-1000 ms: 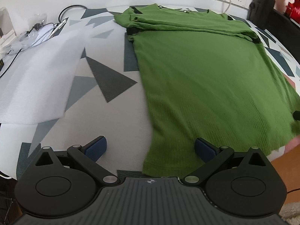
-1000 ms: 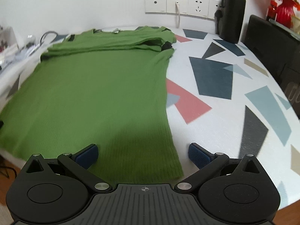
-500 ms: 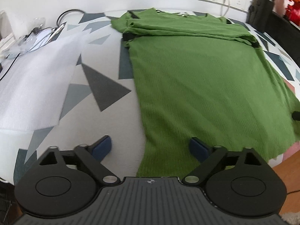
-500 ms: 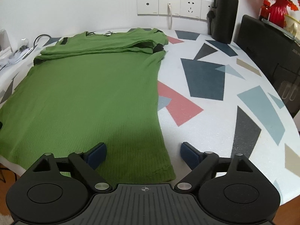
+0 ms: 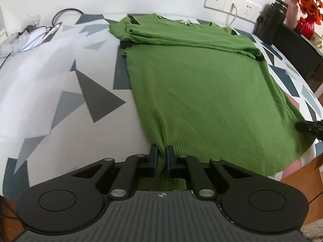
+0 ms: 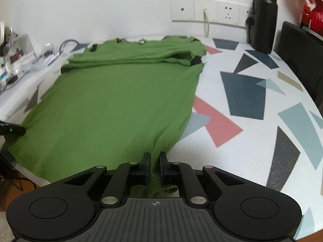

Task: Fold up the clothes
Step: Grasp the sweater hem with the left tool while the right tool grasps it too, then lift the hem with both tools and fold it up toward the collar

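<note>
Green shirt (image 5: 201, 92): flat on patterned table (image 6: 252, 104), sleeves folded across at 12 o'clock. Left gripper (image 5: 161, 157): jaws closing, pinching hem corner at 6 o'clock. Right gripper (image 6: 155, 164): jaws closing, pinching opposite hem corner.

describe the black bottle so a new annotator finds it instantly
Start at the white wall with the row of switch and socket plates, then go to their right end. There the black bottle stands upright on the patterned table, at its back edge against the wall. It is the only tall dark cylinder, with a ridged cap, beyond the green shirt.
</note>
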Available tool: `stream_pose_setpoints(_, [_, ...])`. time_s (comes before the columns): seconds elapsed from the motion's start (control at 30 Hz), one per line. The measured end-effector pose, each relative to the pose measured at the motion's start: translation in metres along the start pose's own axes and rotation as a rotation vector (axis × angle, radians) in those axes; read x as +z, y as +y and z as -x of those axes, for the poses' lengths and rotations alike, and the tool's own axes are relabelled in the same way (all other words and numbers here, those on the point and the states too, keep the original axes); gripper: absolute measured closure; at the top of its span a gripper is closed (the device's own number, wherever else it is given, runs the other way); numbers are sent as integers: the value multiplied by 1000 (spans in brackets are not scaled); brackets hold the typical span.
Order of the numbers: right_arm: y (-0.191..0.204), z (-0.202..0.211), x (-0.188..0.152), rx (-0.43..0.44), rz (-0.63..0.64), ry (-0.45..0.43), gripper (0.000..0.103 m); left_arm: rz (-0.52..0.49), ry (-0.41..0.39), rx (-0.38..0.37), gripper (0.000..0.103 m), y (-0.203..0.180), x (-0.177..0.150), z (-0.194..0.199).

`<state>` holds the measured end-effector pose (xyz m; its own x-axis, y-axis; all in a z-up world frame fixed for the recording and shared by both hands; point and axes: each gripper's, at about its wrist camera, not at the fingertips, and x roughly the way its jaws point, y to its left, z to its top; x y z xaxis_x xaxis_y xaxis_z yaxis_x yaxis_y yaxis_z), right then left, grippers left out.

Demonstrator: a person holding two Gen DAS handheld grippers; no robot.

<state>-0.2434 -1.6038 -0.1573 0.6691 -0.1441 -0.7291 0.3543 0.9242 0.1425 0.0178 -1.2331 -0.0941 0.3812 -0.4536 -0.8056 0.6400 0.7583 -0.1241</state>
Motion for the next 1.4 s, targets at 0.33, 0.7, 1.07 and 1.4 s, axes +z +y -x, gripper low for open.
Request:
stream_pose_setpoints(0.33, [10, 29, -26, 19, -23, 11, 95, 18, -28, -31, 94, 11, -30, 31])
stream_pose_setpoints(0.7, [29, 94, -46, 83, -101, -74, 95, 52, -162, -114, 94, 32, -52, 89])
stream_pose_setpoints(1.07, [36, 128, -27, 84, -173, -183, 96, 85, -292, -164, 95, 42, -29, 111])
stream_pose_setpoints(1.4, [28, 129, 42, 101, -208, -323, 96, 31, -418, -178, 95, 32, 54, 118])
